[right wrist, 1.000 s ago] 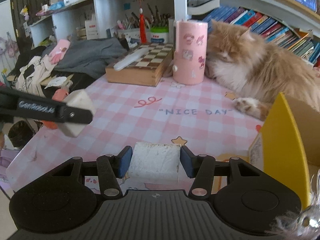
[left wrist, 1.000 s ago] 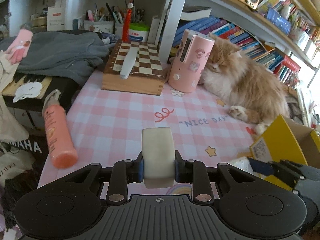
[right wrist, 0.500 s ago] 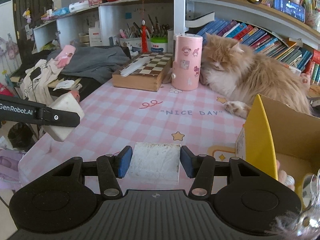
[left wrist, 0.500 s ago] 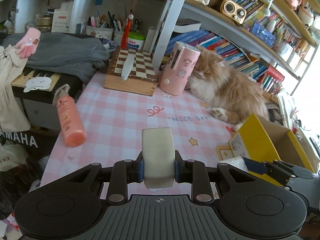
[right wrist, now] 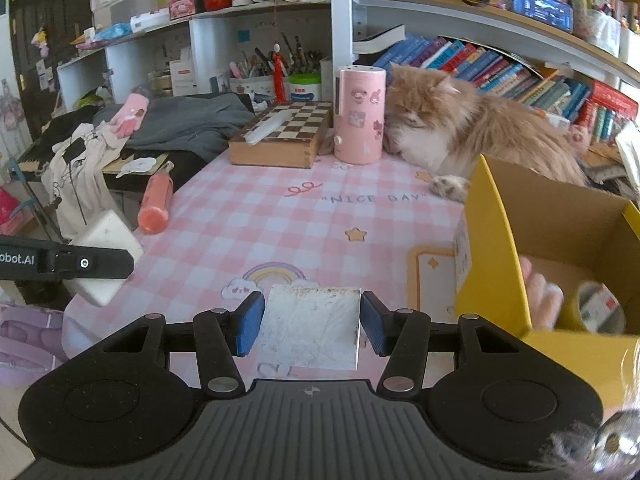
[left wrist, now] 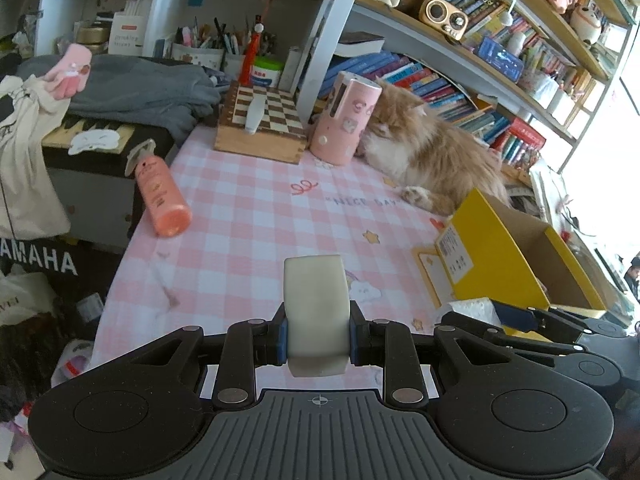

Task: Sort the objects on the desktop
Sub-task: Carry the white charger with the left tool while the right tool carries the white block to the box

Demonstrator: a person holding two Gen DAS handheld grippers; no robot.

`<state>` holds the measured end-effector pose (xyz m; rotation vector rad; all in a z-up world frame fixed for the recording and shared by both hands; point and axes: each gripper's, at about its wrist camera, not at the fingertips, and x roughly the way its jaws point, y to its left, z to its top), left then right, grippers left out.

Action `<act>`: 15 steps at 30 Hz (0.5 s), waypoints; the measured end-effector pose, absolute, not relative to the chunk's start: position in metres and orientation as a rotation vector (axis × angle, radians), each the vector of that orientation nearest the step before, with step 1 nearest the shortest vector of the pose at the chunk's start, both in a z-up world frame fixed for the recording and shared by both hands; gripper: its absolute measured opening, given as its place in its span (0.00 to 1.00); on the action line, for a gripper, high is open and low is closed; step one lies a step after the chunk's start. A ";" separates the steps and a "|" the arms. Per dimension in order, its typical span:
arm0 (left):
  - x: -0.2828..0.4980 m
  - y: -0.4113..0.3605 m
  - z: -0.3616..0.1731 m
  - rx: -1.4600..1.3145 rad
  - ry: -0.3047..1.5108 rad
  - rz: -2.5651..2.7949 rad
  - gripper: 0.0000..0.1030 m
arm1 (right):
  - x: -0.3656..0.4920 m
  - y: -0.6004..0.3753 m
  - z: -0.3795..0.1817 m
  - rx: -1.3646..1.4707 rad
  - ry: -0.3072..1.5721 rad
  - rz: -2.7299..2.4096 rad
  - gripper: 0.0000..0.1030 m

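Observation:
My left gripper (left wrist: 316, 338) is shut on a smooth white block (left wrist: 315, 312), held above the near edge of the pink checked desk mat (left wrist: 260, 220). My right gripper (right wrist: 312, 326) is shut on a flat white scuffed block (right wrist: 312, 328), also above the mat's near edge. The left gripper with its block also shows at the left of the right wrist view (right wrist: 100, 256). An open yellow cardboard box (right wrist: 500, 248) stands at the right; a tape roll (right wrist: 598, 308) lies inside. An orange spray bottle (left wrist: 160, 196) lies at the mat's left edge.
An orange cat (left wrist: 436, 152) lies at the back right beside a pink cylinder (left wrist: 346, 120). A wooden chessboard box (left wrist: 260, 128) with a white tube on it stands at the back. Grey clothes (left wrist: 140, 88) lie back left. Bookshelves run behind.
Both grippers have pulled back and risen from the desk, each still holding its block. More of the mat, the yellow box's inside and the shelves have come into view.

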<state>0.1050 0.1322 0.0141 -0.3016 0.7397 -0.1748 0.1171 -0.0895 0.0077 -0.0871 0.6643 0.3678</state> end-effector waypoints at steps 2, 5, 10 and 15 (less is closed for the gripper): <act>0.098 0.132 0.014 -0.308 0.740 -0.182 0.24 | 0.108 -0.090 0.008 -0.087 0.666 0.358 0.48; 0.087 0.130 0.013 -0.305 0.741 -0.199 0.24 | 0.095 -0.091 0.007 -0.087 0.670 0.349 0.48; 0.069 0.125 0.012 -0.299 0.747 -0.229 0.24 | 0.073 -0.091 0.005 -0.082 0.677 0.336 0.48; 0.054 0.120 0.012 -0.287 0.755 -0.257 0.24 | 0.054 -0.094 0.002 -0.074 0.687 0.320 0.48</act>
